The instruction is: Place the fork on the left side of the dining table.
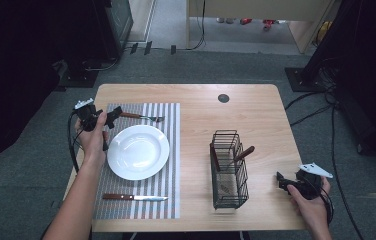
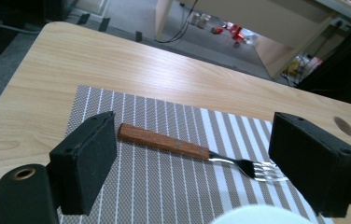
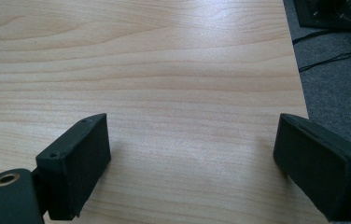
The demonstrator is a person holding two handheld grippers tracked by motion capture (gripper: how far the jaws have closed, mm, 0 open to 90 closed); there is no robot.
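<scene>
White plate [image 1: 138,151], grey-and-white striped placemat [image 1: 161,197], brown-handled fork [image 2: 197,152], black wire rack [image 1: 229,170]

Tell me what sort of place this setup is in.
Probably a lab or office mocked up for dining: a light wooden table on grey carpet, black equipment stands with cables, a striped placemat.

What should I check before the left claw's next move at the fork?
1. Left claw open: ok, jaws wide apart.
2. Fork free: ok, flat on the placemat, no pad touching it.
3. Fork placement: ok, beyond the plate, apart from its rim.
4. Knife set: ok, on the placemat's near edge.
5. Right claw out of the way: ok, open over bare table, beside the rack.
6. What remains in the rack: cannot tell beyond one wooden handle.
</scene>
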